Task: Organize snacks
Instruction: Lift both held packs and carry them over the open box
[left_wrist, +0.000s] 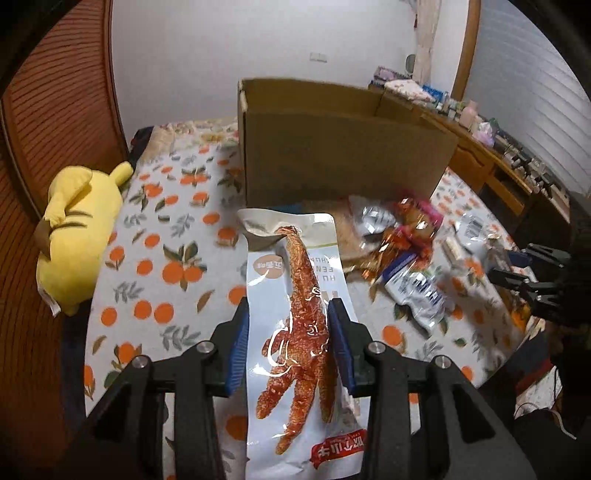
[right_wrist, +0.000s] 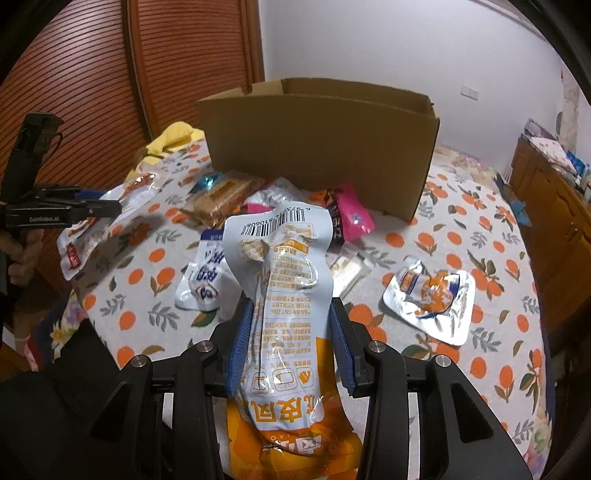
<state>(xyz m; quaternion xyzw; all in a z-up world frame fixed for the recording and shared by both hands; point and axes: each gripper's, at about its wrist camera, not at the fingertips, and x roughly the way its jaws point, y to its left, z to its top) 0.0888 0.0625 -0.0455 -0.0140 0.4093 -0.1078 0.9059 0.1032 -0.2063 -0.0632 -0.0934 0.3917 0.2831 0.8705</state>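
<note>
My left gripper (left_wrist: 290, 325) is shut on a white snack pouch (left_wrist: 295, 332) printed with a red chicken foot, lifted above the bed. That same gripper (right_wrist: 110, 208) shows at the left of the right wrist view with the pouch (right_wrist: 92, 229) hanging from it. My right gripper (right_wrist: 290, 325) is shut on a white and orange pouch (right_wrist: 284, 295) with a barcode at its top, and it appears at the right edge of the left wrist view (left_wrist: 506, 277). An open cardboard box (left_wrist: 340, 151) (right_wrist: 317, 147) stands upright behind the loose snacks.
Several snack packets (left_wrist: 402, 243) (right_wrist: 258, 199) lie scattered on the orange-print bedspread (left_wrist: 166, 236) in front of the box. A flat silver pouch (right_wrist: 430, 299) lies to the right. A yellow plush toy (left_wrist: 77, 236) rests at the left bed edge. A wooden cabinet (left_wrist: 491, 162) stands at the right.
</note>
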